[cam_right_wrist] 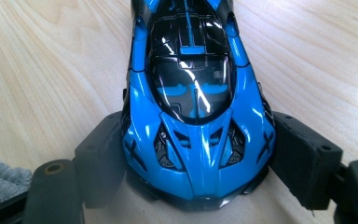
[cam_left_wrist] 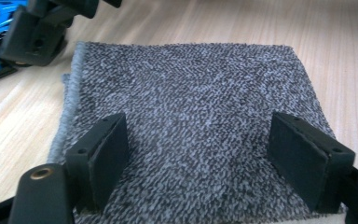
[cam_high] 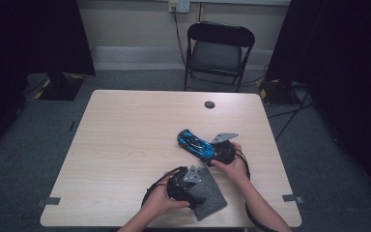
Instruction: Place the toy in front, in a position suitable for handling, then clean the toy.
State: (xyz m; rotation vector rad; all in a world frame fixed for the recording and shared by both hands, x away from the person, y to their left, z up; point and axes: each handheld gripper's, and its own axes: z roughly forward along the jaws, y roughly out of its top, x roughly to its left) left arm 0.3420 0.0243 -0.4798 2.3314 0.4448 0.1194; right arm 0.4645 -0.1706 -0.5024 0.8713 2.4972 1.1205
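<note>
Fingers of the left gripper [cam_high: 193, 186] stand open and empty above a grey speckled cloth [cam_high: 206, 192] that lies flat at the lower middle of the high view, close to the tabletop's [cam_high: 125, 145] near edge. In the left gripper view the two black pads [cam_left_wrist: 103, 156] straddle the cloth's [cam_left_wrist: 191, 121] lower part, one at each side of the frame, with the fabric running away from them toward the top of the frame; whether the pads touch the pile cannot be told. Fingers of the right gripper [cam_high: 217, 153] are closed on one end of a blue and black toy car [cam_high: 195, 144], just right of centre in the high view. The car's long axis runs diagonally, from the gripper up and left toward the middle of the tabletop. In the right gripper view the car [cam_right_wrist: 196, 107] fills the centre, its body pointing straight up the frame, and a pad [cam_right_wrist: 303, 158] presses against each flank. Cloth and car sit near each other but apart: the car lies up and slightly left of the cloth, and the left gripper is the one over the cloth. Bringing the two together looks like a short diagonal move. Bare wood spreads wide to the left and top of the high view; the right and near edges are closer.
</note>
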